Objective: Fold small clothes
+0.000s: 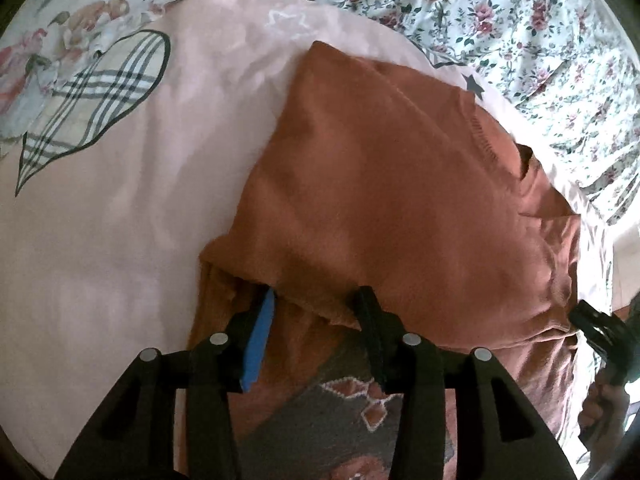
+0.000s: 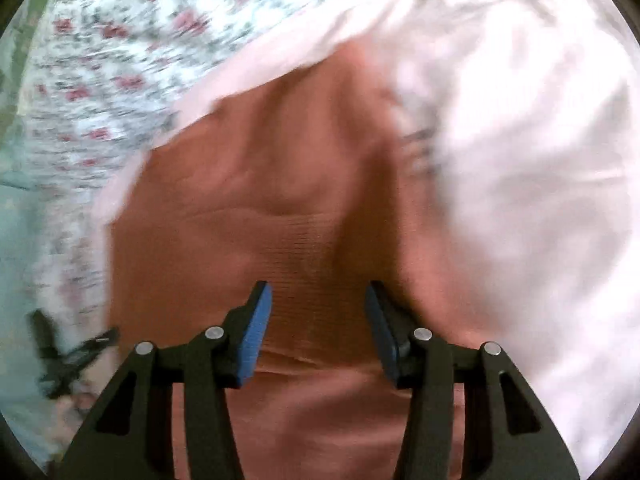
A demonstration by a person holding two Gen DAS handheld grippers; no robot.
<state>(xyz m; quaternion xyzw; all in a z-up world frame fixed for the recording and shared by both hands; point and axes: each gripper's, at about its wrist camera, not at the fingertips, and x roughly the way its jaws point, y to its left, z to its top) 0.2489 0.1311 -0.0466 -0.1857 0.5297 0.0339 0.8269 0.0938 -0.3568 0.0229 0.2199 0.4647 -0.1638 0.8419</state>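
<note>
Rust-brown garment (image 1: 400, 184) folded on pink cloth (image 1: 120, 240) over floral sheet (image 1: 520, 20) — no legible writing, only grey print. Left gripper (image 1: 316, 304) fingers apart, straddling folded edge; right gripper (image 2: 318, 300) fingers apart above garment.

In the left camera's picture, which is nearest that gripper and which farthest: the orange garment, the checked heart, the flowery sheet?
From the left gripper:
1. Orange garment, right at the fingertips.
2. Checked heart, on the pink cloth, upper left.
3. Flowery sheet, along the top, beyond the pink cloth.
</note>
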